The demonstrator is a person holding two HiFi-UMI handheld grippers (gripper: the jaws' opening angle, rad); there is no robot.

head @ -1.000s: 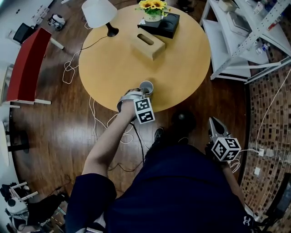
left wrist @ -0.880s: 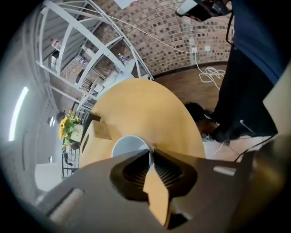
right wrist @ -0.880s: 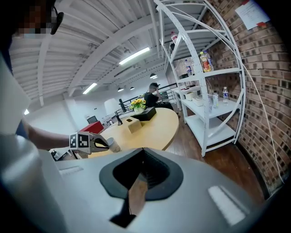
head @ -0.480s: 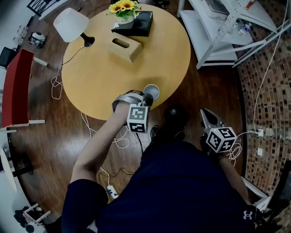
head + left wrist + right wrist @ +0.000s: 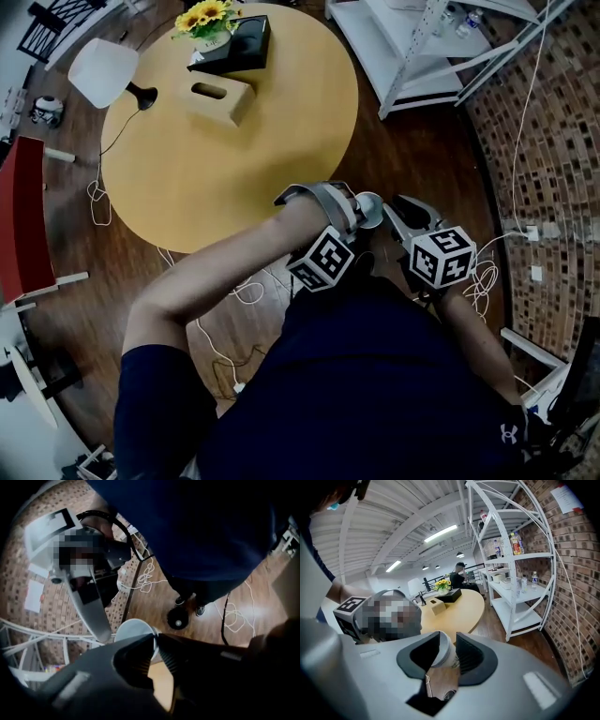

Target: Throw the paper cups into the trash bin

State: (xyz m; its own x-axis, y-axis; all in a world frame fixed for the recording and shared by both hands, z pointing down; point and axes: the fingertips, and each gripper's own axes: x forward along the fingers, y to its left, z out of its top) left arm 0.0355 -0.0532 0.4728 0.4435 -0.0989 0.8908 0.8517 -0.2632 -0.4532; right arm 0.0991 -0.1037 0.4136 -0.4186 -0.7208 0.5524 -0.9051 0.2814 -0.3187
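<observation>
Stretching across the front of the body, the bare left arm [image 5: 220, 272] is bending at the elbow and holding the left gripper [image 5: 359, 208] out on the person's right side, off the edge of the round counter [image 5: 234, 159] and over the wood floor. Its jaws are pinching together on the wall of a white paper cup [image 5: 370, 201], one jaw inside the rim and one outside, so the cup is hanging at the gripper's tips with its open mouth facing away from that gripper's camera.

The right gripper [image 5: 401, 208] is sitting close beside the left one, its marker cube next to the left cube, with the right forearm tucked in against the dark shirt. It is pointing at the same cup. Its jaws are standing apart, and the cup's side is showing in the gap between them; whether the pads are touching the cup is not clear.

Beyond the left gripper's jaws, a dark round object [image 5: 178, 618] is sitting on the floor beside the person's shoes. Far beyond the right gripper's tips, a tissue box [image 5: 437, 606] and a pot of yellow flowers [image 5: 444, 586] are resting on the counter, with a white shelf rack [image 5: 520, 573] to that gripper's right.
</observation>
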